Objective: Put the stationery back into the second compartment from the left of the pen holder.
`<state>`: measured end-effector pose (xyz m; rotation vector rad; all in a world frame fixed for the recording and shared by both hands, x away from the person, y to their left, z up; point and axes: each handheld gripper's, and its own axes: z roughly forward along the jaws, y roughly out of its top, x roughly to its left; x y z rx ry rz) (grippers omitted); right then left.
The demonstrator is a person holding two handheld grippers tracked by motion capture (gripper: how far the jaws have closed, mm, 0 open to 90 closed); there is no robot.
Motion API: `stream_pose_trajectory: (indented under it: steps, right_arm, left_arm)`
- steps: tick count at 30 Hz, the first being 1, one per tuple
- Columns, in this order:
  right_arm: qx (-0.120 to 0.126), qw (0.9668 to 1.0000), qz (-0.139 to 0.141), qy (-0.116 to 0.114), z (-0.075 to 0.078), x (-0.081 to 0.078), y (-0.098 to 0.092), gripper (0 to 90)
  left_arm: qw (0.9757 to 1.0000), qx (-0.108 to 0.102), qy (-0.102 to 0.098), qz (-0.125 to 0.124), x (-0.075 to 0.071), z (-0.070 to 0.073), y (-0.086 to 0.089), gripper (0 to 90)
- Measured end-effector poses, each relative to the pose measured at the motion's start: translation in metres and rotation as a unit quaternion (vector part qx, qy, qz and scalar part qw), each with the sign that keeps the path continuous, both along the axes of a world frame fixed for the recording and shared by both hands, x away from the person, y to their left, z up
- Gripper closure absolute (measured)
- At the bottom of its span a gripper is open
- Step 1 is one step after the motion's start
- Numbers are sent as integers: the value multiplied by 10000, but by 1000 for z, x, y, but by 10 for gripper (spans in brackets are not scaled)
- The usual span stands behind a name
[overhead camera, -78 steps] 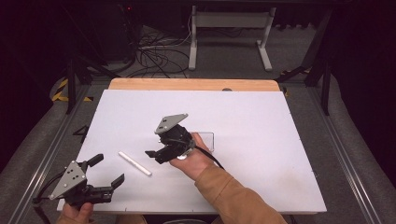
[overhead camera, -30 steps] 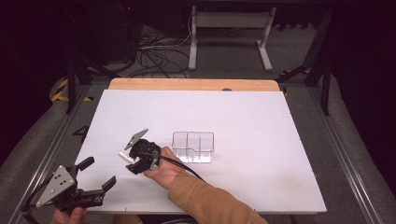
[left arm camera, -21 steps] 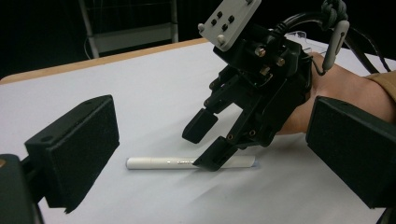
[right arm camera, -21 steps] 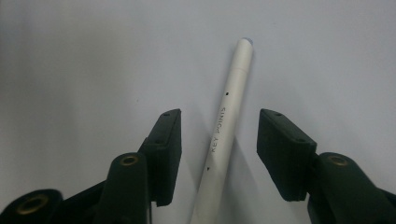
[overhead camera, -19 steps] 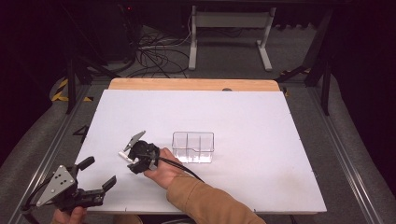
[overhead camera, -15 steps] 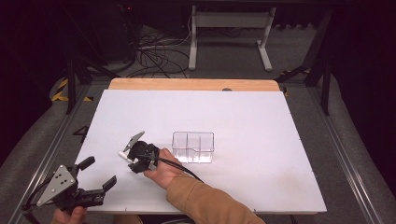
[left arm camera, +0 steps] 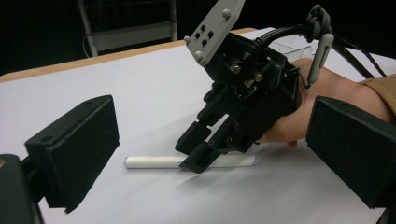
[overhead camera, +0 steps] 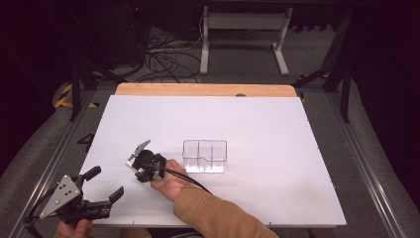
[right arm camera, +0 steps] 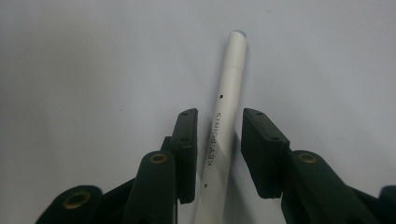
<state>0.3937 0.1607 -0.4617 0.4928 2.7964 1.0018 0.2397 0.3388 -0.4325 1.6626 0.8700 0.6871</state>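
Observation:
A white pen point(right arm camera: 229, 84) marked "KEY POINTS" lies flat on the white table point(overhead camera: 277, 129), at its front left. My right gripper point(overhead camera: 141, 171) is tipped down over it. In the right gripper view my right gripper point(right arm camera: 218, 116) is open, a jaw close on each side of the barrel with thin gaps. In the left gripper view the pen point(left arm camera: 149, 162) sticks out to the left of the right gripper point(left arm camera: 198, 151), whose jaw tips rest at the table. My left gripper point(overhead camera: 105, 182) hovers open near the front left corner, its pads point(left arm camera: 74, 149) wide apart with nothing between them.
A clear plastic box point(overhead camera: 204, 156) with three compartments stands just right of the right hand. A wooden strip point(overhead camera: 203, 89) runs along the table's far edge. Metal rails point(overhead camera: 364, 163) flank both sides. Cables and a stand base lie on the dark floor beyond.
The right gripper moved left from beside the clear box to the pen and settled down over it. The left gripper drew back toward the front left corner, then stayed still.

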Motion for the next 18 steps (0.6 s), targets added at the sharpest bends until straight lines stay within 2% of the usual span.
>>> stream_pose_trajectory:
  steps: [11, 18]
  right_arm:
    - [-73, 9995, -314, 22, -3, -2, 4, 743]
    - [-134, 9989, -440, -74, -3, -5, 7, 761]
  left_arm:
    - [10000, 37, -2, -10, 0, 0, -1, 33]
    - [10000, 42, -6, -12, 0, 0, -1, 33]
